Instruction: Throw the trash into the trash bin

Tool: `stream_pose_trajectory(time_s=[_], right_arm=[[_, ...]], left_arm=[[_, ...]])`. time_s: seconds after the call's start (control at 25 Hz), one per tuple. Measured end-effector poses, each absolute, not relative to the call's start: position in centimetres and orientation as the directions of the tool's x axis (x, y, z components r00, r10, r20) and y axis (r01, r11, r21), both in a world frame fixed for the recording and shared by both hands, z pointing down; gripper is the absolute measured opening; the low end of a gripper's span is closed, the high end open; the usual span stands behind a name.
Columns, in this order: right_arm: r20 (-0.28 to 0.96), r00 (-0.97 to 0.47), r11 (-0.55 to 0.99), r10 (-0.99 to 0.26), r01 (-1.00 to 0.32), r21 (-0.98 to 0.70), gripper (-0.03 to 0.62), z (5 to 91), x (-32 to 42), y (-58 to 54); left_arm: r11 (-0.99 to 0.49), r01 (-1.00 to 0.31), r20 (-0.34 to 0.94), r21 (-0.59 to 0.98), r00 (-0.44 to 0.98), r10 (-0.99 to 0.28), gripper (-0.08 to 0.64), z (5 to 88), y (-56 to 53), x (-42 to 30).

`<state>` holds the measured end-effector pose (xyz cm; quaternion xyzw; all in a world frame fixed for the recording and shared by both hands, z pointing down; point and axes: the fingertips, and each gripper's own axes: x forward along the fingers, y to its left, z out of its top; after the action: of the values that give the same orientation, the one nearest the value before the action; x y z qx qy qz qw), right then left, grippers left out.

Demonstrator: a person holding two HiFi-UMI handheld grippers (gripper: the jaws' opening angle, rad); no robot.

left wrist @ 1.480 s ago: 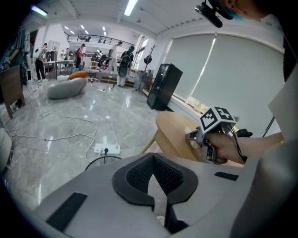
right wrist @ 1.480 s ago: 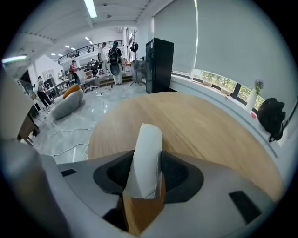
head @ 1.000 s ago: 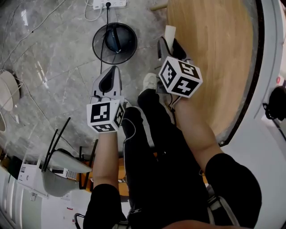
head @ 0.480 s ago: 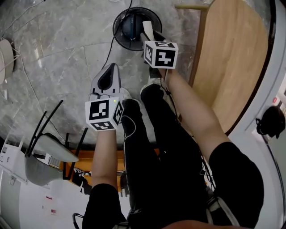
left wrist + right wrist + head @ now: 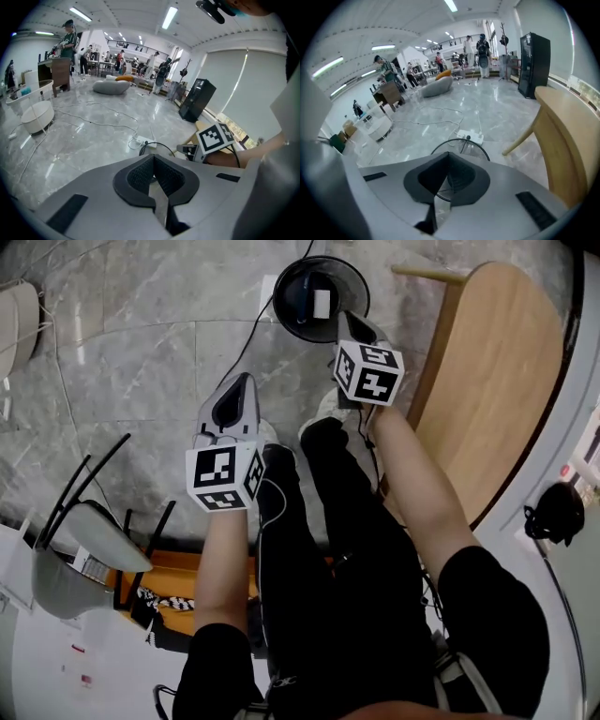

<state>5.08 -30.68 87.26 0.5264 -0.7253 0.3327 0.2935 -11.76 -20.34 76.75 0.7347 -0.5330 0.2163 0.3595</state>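
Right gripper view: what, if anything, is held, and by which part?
Nothing: the right gripper has just closed its jaws, empty; the trash lies in the bin.

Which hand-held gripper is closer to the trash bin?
The right hand-held gripper, beside the trash bin, jaws just closed empty; the left hand-held gripper hangs farther back.

I'm in a big open-plan lab or workshop hall: a polished grey stone floor (image 5: pixel 79 140), long ceiling strip lights (image 5: pixel 169 16), people (image 5: pixel 386 70) busy at benches far back, loose cables (image 5: pixel 89 122) and a power strip (image 5: pixel 471 137) lying on the floor.
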Motion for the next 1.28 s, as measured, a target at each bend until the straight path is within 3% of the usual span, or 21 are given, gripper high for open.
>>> stream_pose_trajectory(time_s=[0.36,0.64,0.92,1.28], right_arm=[[0.554,-0.345,0.332,-0.758,-0.935,-0.127,0.012,67.4,3.2,-27.4],[0.453,-0.384,0.331,-0.804,-0.923,-0.195,0.011,48.1,0.3,-21.0],[0.223,-0.395,0.366,-0.891,-0.917,-0.160,0.011,29.1,-2.5,-18.0],[0.051,-0.388,0.377,-0.920,-0.915,-0.144,0.011,16.3,-3.7,-12.9]], left_arm=[[-0.241,-0.925,0.609,0.295,0.376,-0.698,0.013,67.0,-20.5,-12.1],[-0.301,-0.913,0.522,0.276,0.405,-0.751,0.012,49.0,-17.2,-12.7],[-0.341,-0.914,0.346,0.219,0.400,-0.849,0.013,30.4,-15.2,-14.3],[-0.367,-0.926,0.158,0.088,0.377,-0.913,0.013,16.2,-11.3,-18.5]])
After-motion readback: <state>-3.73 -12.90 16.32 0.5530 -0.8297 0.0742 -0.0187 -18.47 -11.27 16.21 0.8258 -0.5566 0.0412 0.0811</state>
